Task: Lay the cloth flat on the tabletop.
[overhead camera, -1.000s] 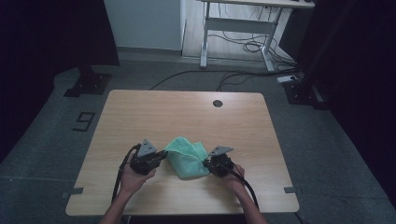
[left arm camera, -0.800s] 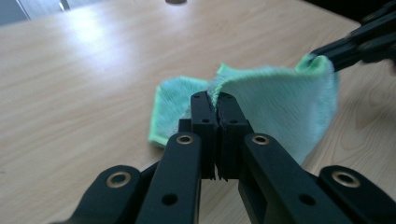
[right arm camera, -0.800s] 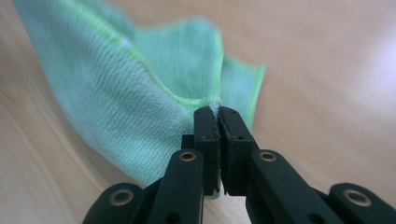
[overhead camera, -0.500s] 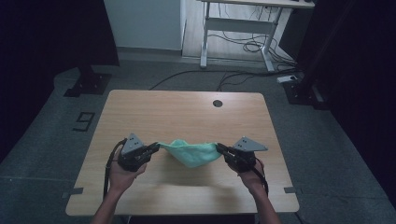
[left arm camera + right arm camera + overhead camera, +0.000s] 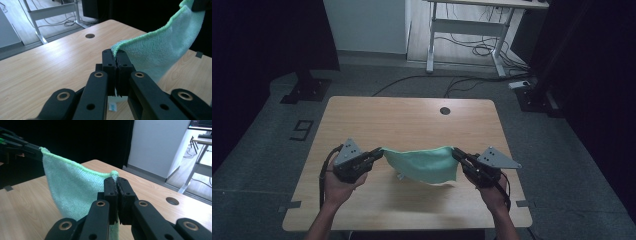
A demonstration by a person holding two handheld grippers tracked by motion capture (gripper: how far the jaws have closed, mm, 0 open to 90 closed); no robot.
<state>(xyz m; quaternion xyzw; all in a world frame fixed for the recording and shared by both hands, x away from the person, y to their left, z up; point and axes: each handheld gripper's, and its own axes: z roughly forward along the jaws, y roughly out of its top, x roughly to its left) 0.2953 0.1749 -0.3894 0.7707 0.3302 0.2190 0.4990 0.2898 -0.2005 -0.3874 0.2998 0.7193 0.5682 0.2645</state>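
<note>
Holding a green cloth (image 5: 424,164) taut between 2 grippers, I have it lifted off the wooden table (image 5: 412,117) in the lower middle of the high view, its top edge running nearly level from hand to hand. The left gripper (image 5: 377,154) sits at lower left of that frame, the right gripper (image 5: 458,154) at lower right, each with its jaws clamped tight on 1 upper corner of the cloth. In the left gripper view the cloth (image 5: 160,50) rises from the closed jaws of the left gripper (image 5: 115,53) toward the upper right of the frame, where the other corner is pinched; in the right gripper view the cloth (image 5: 72,187) sweeps from the right gripper (image 5: 115,178) up to the upper left. The lower part hangs in a loose curve, and from above I cannot tell whether its bottom edge brushes the tabletop or clears it. A round cable hole (image 5: 445,110) marks the table's far side. As I judge it, the pick-up and spreading are done: both corners are secured and the cloth is opened out. What is left, I reckon, is to lay it flat or fold it.
</note>
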